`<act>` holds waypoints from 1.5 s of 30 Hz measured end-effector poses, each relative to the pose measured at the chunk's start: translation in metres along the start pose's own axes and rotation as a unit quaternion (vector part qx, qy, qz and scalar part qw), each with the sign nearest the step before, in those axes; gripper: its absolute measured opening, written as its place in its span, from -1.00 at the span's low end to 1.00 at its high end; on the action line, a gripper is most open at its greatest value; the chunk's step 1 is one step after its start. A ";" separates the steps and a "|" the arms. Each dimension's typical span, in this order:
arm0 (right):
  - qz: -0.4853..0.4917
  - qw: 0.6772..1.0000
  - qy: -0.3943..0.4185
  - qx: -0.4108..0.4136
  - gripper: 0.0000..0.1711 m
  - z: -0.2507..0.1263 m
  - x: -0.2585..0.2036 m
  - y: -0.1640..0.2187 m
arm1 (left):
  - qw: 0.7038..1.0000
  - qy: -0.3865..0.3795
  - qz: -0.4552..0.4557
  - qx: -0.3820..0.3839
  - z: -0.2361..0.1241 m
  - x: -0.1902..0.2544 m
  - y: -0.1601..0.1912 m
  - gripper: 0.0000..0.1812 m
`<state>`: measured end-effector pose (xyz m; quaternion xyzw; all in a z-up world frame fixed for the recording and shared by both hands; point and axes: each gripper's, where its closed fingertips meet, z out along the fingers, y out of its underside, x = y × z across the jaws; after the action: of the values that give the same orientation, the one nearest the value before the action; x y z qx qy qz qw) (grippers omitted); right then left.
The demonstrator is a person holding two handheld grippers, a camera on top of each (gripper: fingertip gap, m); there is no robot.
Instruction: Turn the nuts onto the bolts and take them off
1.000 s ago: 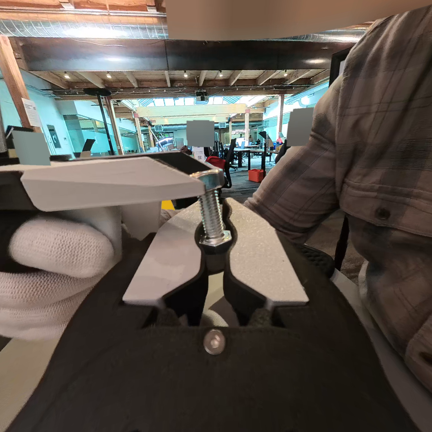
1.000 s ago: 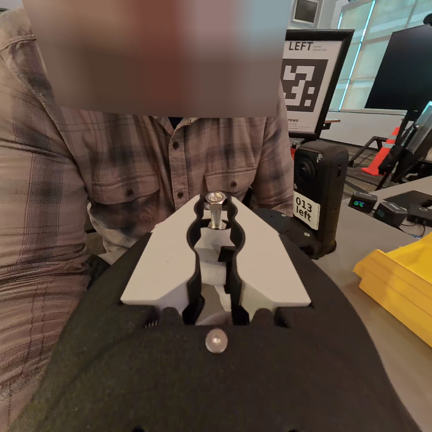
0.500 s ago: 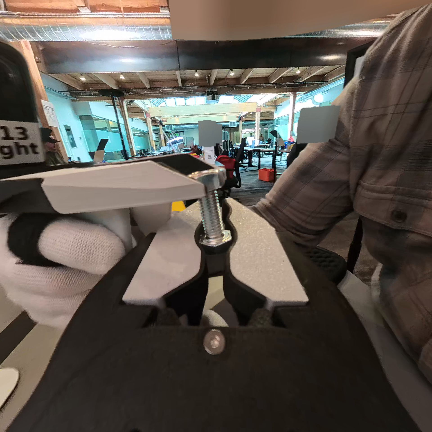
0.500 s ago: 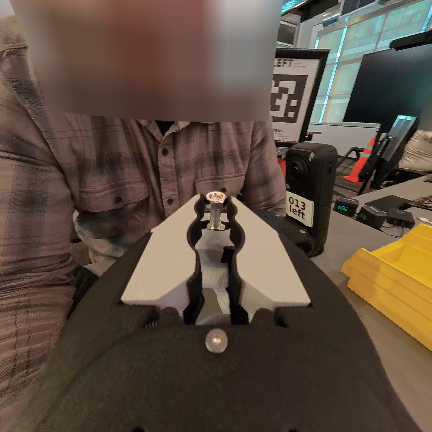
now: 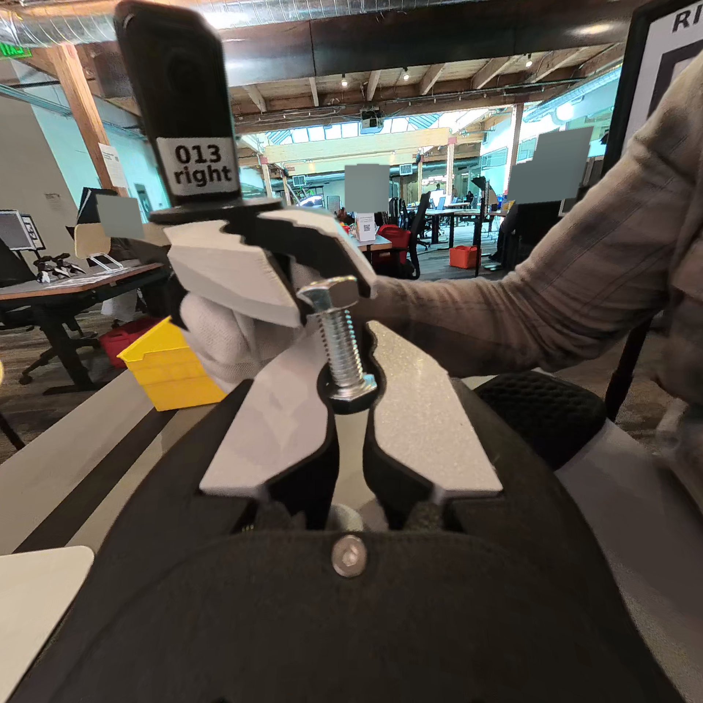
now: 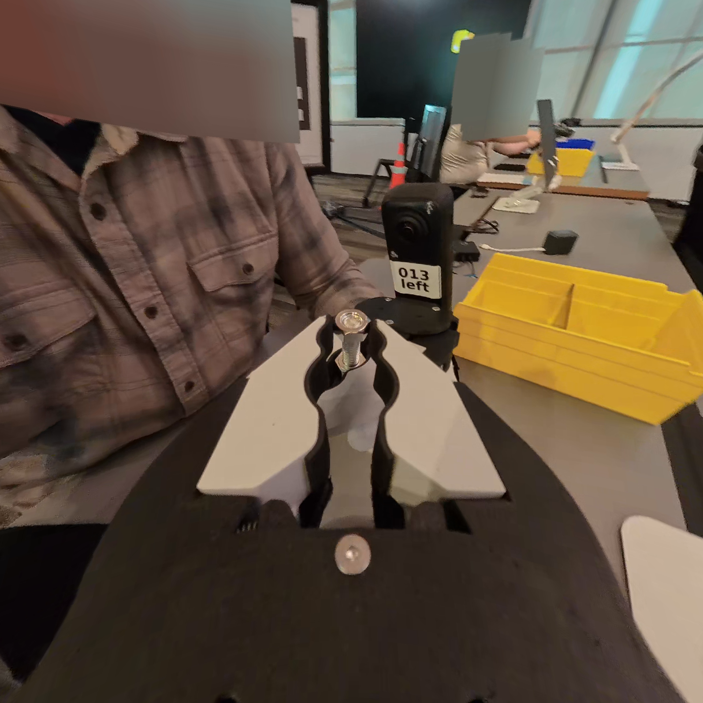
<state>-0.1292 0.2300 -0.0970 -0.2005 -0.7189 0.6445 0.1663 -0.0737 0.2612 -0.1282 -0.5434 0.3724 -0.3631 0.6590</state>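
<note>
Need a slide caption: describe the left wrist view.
Left gripper clamps the nut while right gripper holds the bolt by its head.

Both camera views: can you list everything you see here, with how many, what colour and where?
bolt: one, silver, held between the two grippers
nut: one, silver, at the bolt's lower end
bin: one, yellow, open, on the table beside the grippers
table: one, grey, under the bin
cone: one, orange, on the floor far behind
shirt: one, grey plaid, on the person
glove: one seen, white, on the hand behind the right gripper
left gripper: white fingers, shut on the nut
right gripper: white fingers, shut on the bolt head
</note>
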 end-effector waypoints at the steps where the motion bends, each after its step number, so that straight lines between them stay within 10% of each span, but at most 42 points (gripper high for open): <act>1: 0.000 1.000 0.018 -0.008 -0.80 -0.001 0.000 0.001 | 1.000 -0.001 0.005 -0.003 0.000 0.000 0.001 -0.90; 22: 0.046 0.903 0.426 -0.046 -0.81 -0.013 0.025 0.010 | 0.994 -0.102 0.023 -0.013 0.002 -0.027 0.011 -0.89; 34: 0.042 0.878 0.465 -0.109 -0.81 -0.016 0.023 0.013 | 0.988 -0.136 0.058 -0.053 0.003 -0.035 0.018 -0.90; 45: 0.011 0.709 0.705 -0.010 -0.80 -0.028 0.051 0.022 | 0.953 -0.291 0.038 -0.071 -0.013 -0.076 0.032 -0.90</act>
<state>-0.1577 0.2818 -0.1164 -0.6059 -0.3965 0.3105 0.6159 -0.1178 0.3276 -0.1538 -0.6563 0.2099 -0.1365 0.7118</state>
